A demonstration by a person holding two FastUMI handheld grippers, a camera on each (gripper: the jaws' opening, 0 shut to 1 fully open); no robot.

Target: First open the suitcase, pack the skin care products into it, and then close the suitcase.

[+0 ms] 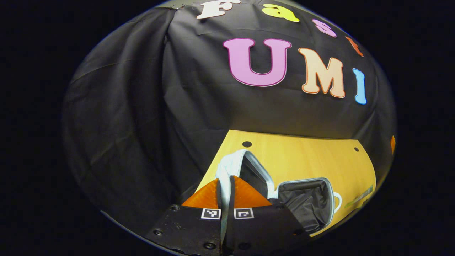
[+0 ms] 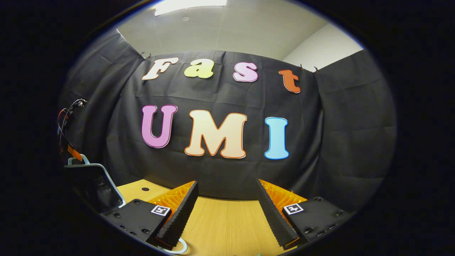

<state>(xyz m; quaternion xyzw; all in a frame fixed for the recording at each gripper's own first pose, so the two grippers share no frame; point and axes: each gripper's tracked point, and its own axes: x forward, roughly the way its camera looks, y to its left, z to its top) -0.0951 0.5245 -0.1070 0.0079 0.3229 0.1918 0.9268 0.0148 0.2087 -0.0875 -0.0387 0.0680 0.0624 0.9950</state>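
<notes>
I've got the left gripper (image 1: 225,188) pinched on the rim of the suitcase lid (image 1: 231,167), both fingers pressed on the pale edge, which runs up between them. The lid stands raised, close to upright and leaning a little, with its dark lining facing right. The suitcase (image 1: 305,202) is open on the yellow wooden table (image 1: 305,156); its base lies flat to my right, the dark-lined hollow facing up, long axis running away from the lid's hinge line toward the right, where a white handle loop (image 1: 337,201) sticks out at the far end. In the right gripper view the right gripper (image 2: 227,209) is spread wide, fingers well apart with bare tabletop (image 2: 227,220) between them, holding nothing. Off at the left edge of that view I see the raised lid (image 2: 92,181) edge-on, its light trim outlining the dark panel. I cannot make out any skin care products for certain.
</notes>
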